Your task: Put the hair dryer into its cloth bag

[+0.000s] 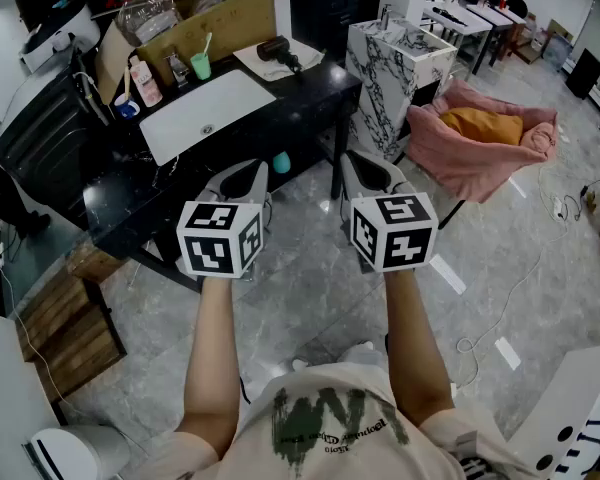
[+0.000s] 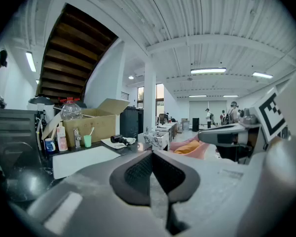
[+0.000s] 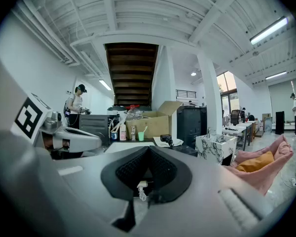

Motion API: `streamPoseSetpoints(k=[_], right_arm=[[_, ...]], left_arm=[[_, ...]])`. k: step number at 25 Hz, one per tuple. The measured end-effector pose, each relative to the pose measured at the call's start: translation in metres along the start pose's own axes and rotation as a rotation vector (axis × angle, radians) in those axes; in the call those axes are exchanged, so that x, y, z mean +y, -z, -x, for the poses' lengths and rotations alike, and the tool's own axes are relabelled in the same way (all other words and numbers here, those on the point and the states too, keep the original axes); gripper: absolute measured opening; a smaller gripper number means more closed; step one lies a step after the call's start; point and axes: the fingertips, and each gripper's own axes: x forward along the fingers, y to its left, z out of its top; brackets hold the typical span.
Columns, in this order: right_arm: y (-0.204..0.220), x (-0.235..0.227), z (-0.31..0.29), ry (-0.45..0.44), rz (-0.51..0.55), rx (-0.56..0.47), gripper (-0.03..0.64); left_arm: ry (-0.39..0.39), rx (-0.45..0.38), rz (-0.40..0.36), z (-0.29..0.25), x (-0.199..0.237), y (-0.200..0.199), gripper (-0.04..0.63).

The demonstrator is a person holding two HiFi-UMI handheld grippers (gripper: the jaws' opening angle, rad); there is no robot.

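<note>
The black hair dryer (image 1: 278,50) lies on a white cloth (image 1: 258,63) at the far right of the black table (image 1: 310,88). It also shows small and distant in the left gripper view (image 2: 117,139) and in the right gripper view (image 3: 166,139). I hold both grippers in the air over the floor, short of the table's front edge. My left gripper (image 1: 242,181) is shut with nothing between its jaws (image 2: 152,154). Beside it, my right gripper (image 1: 368,176) is shut too (image 3: 147,149); only a small white scrap hangs at the base of its jaws.
On the table are a white sink basin (image 1: 205,113), a green cup (image 1: 200,65), bottles and an open cardboard box (image 1: 195,18). A marble-patterned cabinet (image 1: 395,53) and a pink beanbag (image 1: 485,143) stand to the right. Wooden crates (image 1: 70,318) sit at the left. Cables run over the floor.
</note>
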Motion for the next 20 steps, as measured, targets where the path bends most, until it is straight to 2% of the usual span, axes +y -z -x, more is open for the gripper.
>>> streamPoseSetpoints(k=[5, 9, 12, 14, 20], right_arm=[[0.002, 0.005, -0.006, 0.018, -0.007, 0.010, 0.000], [0.002, 0.012, -0.012, 0.019, -0.007, 0.018, 0.020], [0.000, 0.014, -0.017, 0.013, -0.017, 0.016, 0.042], [-0.002, 0.016, -0.020, 0.007, -0.021, 0.013, 0.059], [0.001, 0.015, -0.035, -0.018, -0.029, 0.026, 0.130]], left_arm=[[0.007, 0.010, 0.047, -0.003, 0.010, 0.005, 0.001], [0.002, 0.012, 0.045, -0.004, 0.018, 0.004, 0.002], [0.004, 0.007, 0.048, -0.007, 0.022, 0.002, 0.027], [0.014, 0.003, 0.059, -0.009, 0.024, 0.001, 0.071], [0.026, -0.004, 0.070, -0.021, 0.029, -0.002, 0.123]])
